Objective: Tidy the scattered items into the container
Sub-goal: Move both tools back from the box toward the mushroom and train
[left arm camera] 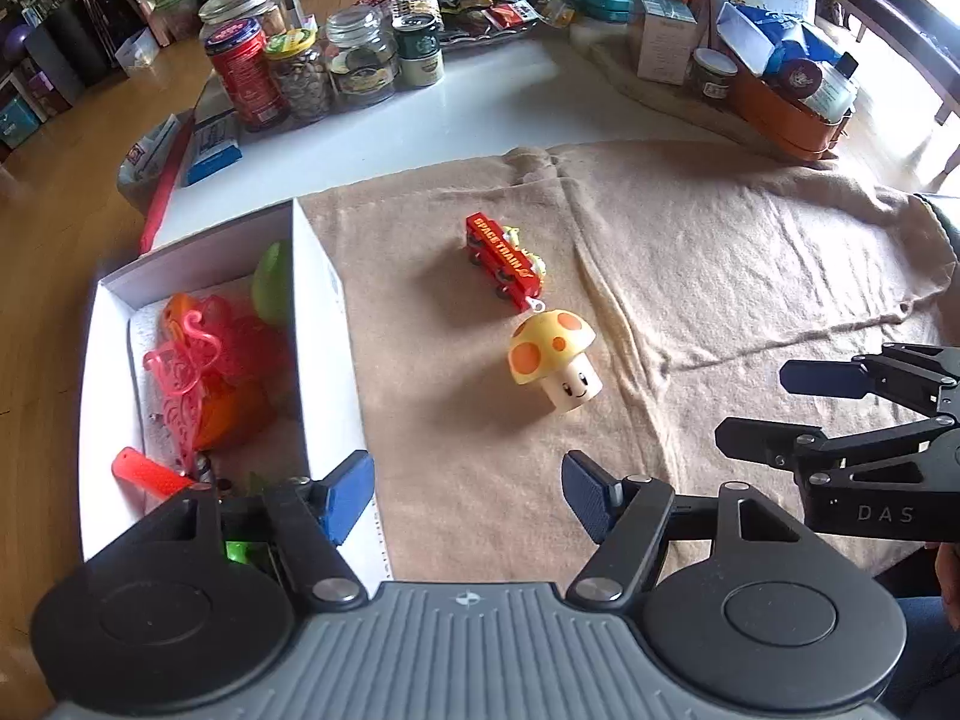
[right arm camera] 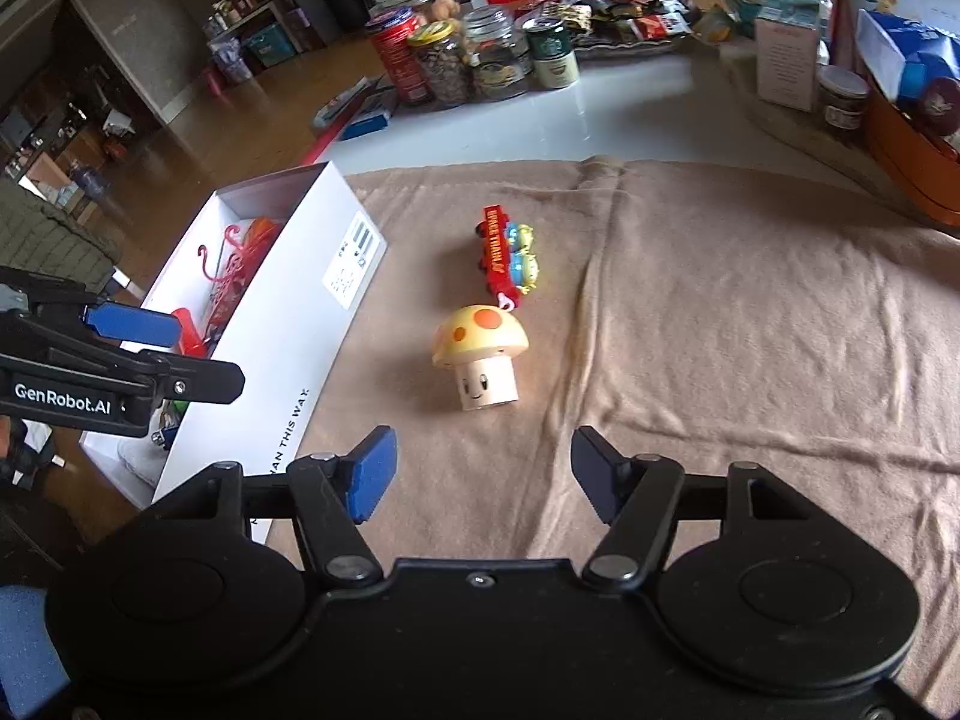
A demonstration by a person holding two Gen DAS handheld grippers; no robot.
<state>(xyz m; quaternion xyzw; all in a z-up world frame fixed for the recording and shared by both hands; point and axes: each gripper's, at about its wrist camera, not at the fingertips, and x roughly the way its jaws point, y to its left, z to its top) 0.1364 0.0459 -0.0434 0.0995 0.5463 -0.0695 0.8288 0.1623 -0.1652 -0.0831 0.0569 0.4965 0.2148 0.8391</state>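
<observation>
A yellow mushroom toy [left arm camera: 555, 357] with orange spots and a smiling face stands on the tan cloth [left arm camera: 690, 276]. Just beyond it lies a red toy train [left arm camera: 503, 261] on its side. A white box [left arm camera: 327, 324] at the left holds pink, orange, red and green items. My left gripper [left arm camera: 465, 495] is open with nothing between its blue pads, near the box's right wall. In the right wrist view the mushroom toy [right arm camera: 480, 354] and the red toy train [right arm camera: 507, 258] lie ahead of my right gripper [right arm camera: 483, 474], which is open and empty. The white box [right arm camera: 288, 324] is to its left.
Jars and tins [left arm camera: 300, 72] stand at the far left of the white table [left arm camera: 480, 114]. Snack packets, boxes and an orange basket [left arm camera: 780, 114] crowd the far right. The wooden floor [left arm camera: 42, 276] lies beyond the table's left edge. The right gripper's fingers [left arm camera: 822, 378] show at the left view's right side.
</observation>
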